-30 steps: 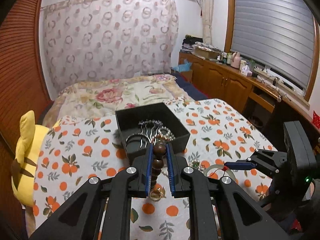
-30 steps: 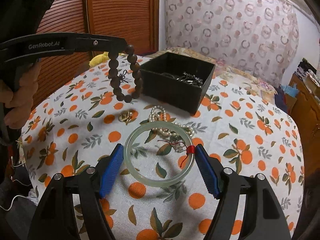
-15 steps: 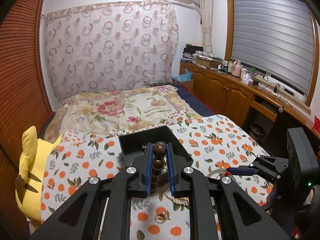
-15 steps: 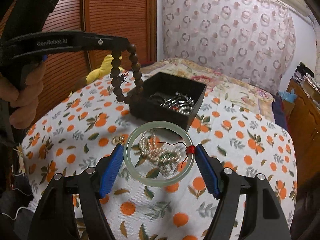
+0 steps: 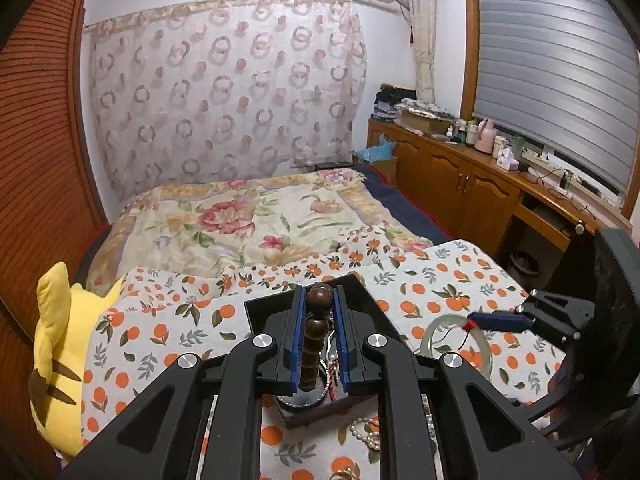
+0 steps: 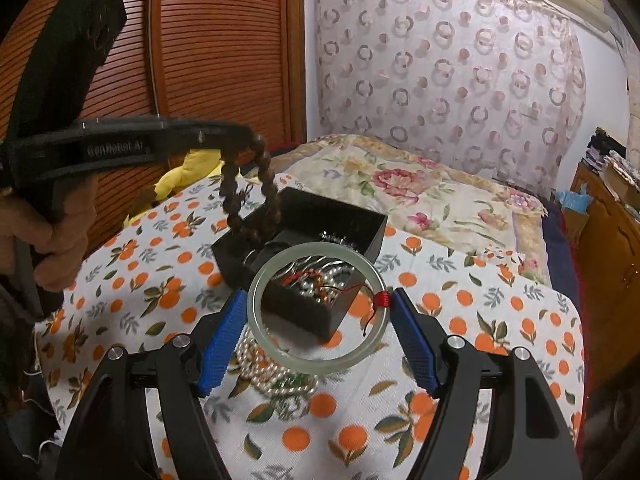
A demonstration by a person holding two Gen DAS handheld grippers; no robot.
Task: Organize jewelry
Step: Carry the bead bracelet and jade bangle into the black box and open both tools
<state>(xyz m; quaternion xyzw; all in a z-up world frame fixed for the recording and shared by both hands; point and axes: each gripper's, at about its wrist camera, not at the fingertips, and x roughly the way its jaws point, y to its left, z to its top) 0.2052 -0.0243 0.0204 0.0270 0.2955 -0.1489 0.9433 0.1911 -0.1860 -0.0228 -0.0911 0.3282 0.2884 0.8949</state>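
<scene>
Two pieces in the air at once. Left gripper (image 5: 316,336) pinched narrow on a dark wooden bead bracelet (image 6: 250,188), loop dangling limp over the near-left corner of the black box (image 6: 362,236). Right gripper (image 6: 318,334) spread wide, clamped across a pale jade bangle (image 6: 316,306) hovering just in front of the box. Probably stiff, slick and chip-prone, so best kept pinched across the rim and set down gently. Pearl strand (image 6: 276,374) waiting on the orange-print cloth (image 6: 500,316) underneath.
</scene>
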